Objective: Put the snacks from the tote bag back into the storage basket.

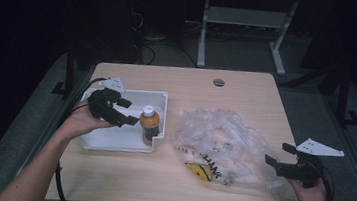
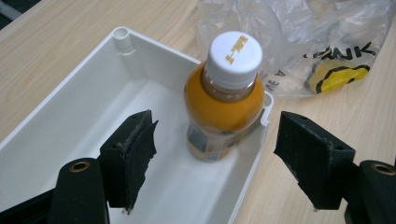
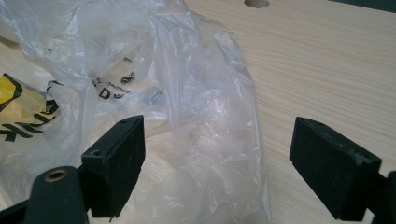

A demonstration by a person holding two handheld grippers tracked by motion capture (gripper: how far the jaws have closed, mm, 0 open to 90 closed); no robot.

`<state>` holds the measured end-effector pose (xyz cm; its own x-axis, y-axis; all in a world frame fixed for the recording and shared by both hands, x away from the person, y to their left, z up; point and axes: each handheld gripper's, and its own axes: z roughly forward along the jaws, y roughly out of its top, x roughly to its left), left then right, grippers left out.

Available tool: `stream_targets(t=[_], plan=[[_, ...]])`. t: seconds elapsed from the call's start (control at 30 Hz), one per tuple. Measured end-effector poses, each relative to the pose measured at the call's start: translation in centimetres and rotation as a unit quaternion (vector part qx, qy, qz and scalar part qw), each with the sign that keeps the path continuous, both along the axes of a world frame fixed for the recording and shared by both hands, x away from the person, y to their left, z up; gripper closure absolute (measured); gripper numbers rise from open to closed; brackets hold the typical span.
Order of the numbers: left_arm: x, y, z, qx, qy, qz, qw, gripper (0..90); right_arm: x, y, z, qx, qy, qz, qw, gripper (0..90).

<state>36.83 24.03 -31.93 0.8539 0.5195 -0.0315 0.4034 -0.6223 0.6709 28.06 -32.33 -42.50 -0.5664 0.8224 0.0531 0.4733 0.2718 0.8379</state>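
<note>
Dim, dark-edged high view; both gripper views bright and sharp

A dim lab or office workroom: a plain wooden desk (image 1: 247, 95) with a cable hole (image 1: 219, 82), grey carpet, a white-framed table (image 1: 247, 22) and trailing cables on the far floor.

bottle (image 2: 224, 100): orange, white cap | tray (image 2: 70, 116): white | bag (image 2: 322, 42): clear, yellow-black print
</note>
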Motion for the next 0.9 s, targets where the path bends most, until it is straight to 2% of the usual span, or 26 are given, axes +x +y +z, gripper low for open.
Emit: stream_targets(t=[0.2,0.6,0.83,0.9], plan=[[-0.6,1.2,-0.4,0.001,-0.003,0.011,0.9999,27.4,0.1,0.1,0.0,0.001,0.0,0.001,1.0,17.5],[-1.9,3.6,-1.6,-0.009,-0.009,0.034,0.9993,27.4,0.1,0.1,0.0,0.002,0.001,0.0,1.0,17.4],[-3.0,4.9,-2.7,-0.011,-0.013,0.05,0.9986,27.4,0.1,0.1,0.0,0.002,-0.001,0.0,1.0,17.4],[-3.2,5.2,-3.2,-0.017,-0.008,0.053,0.9984,27.4,0.1,0.1,0.0,0.002,-0.002,0.0,1.0,17.4]])
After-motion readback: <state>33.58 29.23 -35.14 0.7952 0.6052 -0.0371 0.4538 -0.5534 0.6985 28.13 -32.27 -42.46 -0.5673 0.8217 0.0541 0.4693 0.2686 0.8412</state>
